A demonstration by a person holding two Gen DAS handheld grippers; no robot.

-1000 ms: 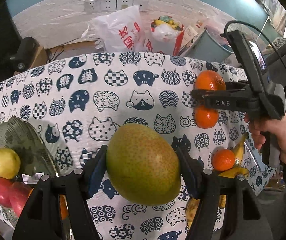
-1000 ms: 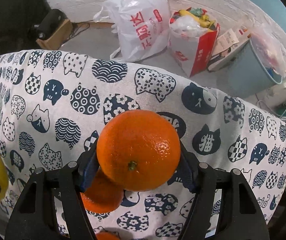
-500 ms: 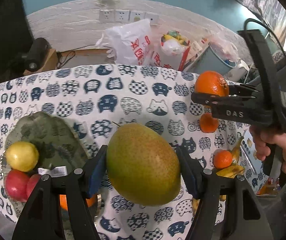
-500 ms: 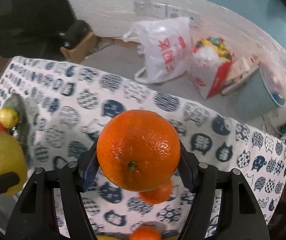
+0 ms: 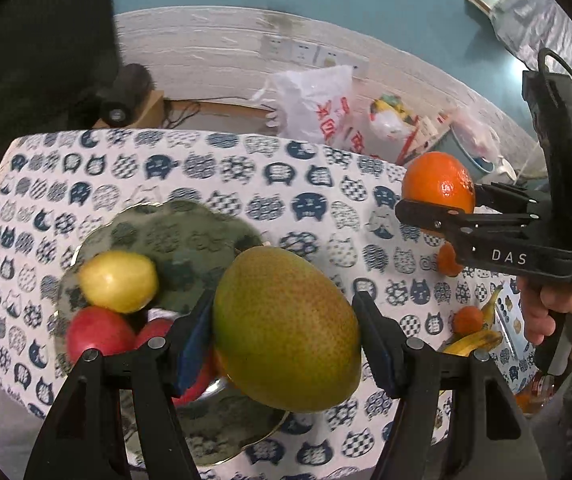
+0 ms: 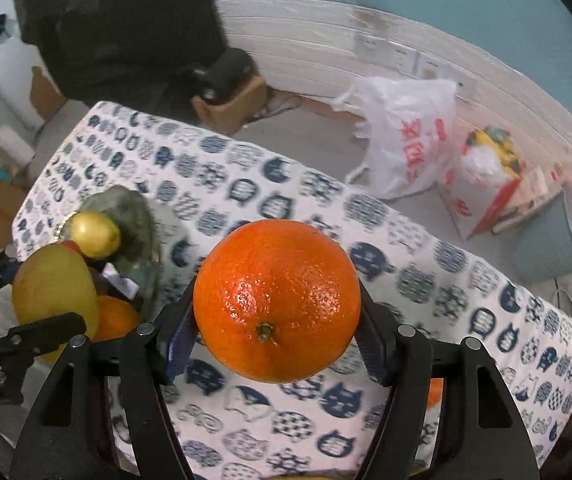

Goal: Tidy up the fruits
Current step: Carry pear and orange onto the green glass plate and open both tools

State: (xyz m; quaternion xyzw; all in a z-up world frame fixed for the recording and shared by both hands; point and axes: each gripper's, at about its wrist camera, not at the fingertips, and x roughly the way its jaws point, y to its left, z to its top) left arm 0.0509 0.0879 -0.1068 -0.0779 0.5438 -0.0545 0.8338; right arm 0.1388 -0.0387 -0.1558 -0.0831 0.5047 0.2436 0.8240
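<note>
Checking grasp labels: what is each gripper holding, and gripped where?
Left gripper clamps the large green-yellow mango across its sides. Right gripper clamps the round orange across its sides.

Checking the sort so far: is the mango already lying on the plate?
No. The mango is clamped in the left claw above the plate, not lying on it.

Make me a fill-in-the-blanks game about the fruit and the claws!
1. The left claw is shut on a green ____.
2. The right claw is shut on an ____.
3. The yellow fruit sits on the glass ____.
4. The tablecloth is printed with ____ faces.

Missing words: mango, orange, plate, cat.
</note>
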